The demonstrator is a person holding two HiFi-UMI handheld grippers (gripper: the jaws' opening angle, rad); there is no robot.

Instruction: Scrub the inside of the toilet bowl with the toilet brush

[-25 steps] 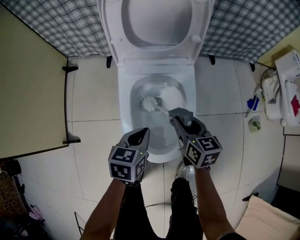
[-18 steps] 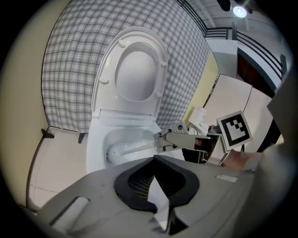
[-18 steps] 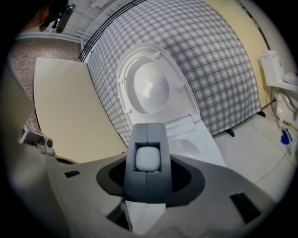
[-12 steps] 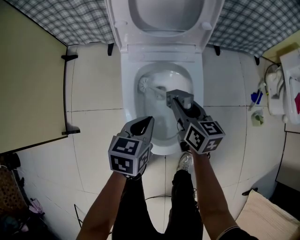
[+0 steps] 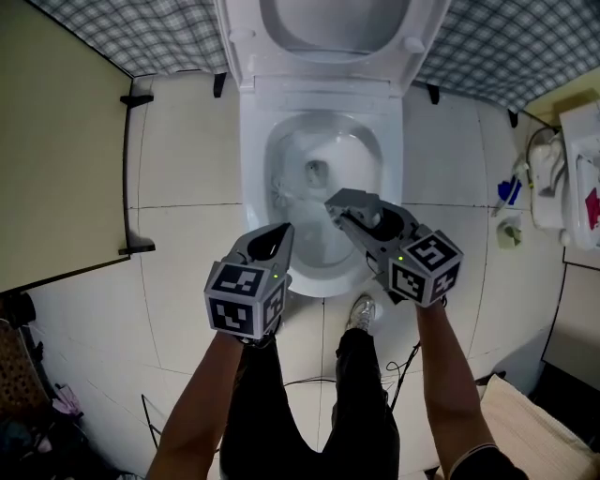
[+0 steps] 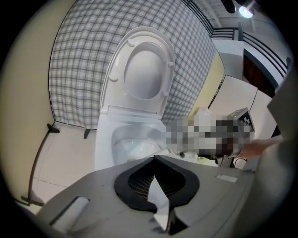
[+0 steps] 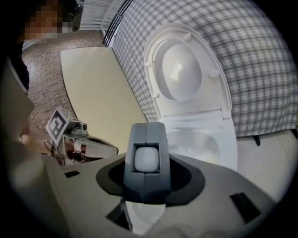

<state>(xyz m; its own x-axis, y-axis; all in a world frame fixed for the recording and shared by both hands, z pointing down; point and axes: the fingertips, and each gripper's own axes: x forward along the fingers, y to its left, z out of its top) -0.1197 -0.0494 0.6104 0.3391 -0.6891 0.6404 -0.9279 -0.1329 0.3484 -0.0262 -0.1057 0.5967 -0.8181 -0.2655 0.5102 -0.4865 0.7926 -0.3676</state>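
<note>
The white toilet bowl [image 5: 255, 159] stands open, its seat and lid [image 5: 336, 26] tipped up against the plaid wall. My right gripper [image 5: 343, 202] hangs over the bowl's near half, shut on the white handle of the toilet brush [image 7: 148, 158], whose rounded end shows between the jaws. The brush head [image 5: 280, 190] is a blurred white shape low on the bowl's left inner wall. My left gripper [image 5: 279, 234] hovers at the bowl's front left rim, shut and holding nothing. In the left gripper view its jaws [image 6: 154, 159] meet at a point below the bowl [image 6: 135, 144].
A beige panel [image 5: 56, 169] lines the left side, with black brackets at its edge. At the right stand a white container [image 5: 574, 164], a blue item [image 5: 507, 191] and a small bottle [image 5: 509, 234]. The person's shoe [image 5: 361, 313] rests by the bowl's front. A cushion [image 5: 525, 431] lies bottom right.
The right gripper has rolled and swung, sweeping the brush head from the bowl's middle toward its left wall. The left gripper has kept its place beside the rim.
</note>
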